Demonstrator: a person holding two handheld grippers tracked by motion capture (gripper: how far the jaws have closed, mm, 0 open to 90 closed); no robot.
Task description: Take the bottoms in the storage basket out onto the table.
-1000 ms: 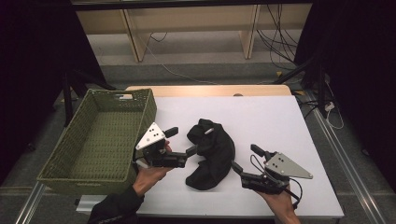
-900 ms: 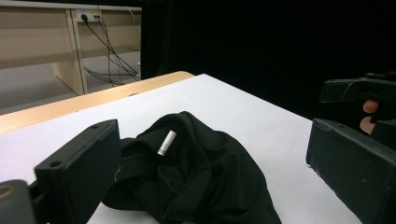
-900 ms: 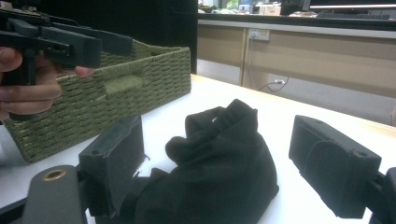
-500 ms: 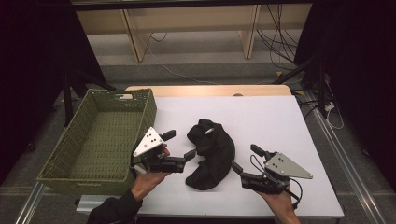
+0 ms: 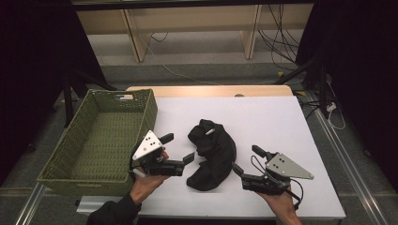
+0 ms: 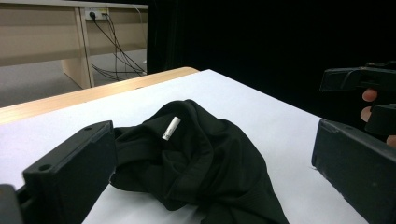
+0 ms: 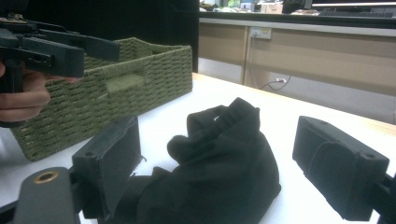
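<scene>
Now the left gripper and the right gripper both stand released, one each side of the black cloth, not touching it.

We find the white table evenly lit from above, surroundings dark, shadows soft, near jaws slightly blurred.

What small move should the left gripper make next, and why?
Probably the left gripper should ease forward and shut on the black garment's near edge. Its jaws stand open just beside the cloth without touching it, and the green woven basket waits at its other side.
</scene>
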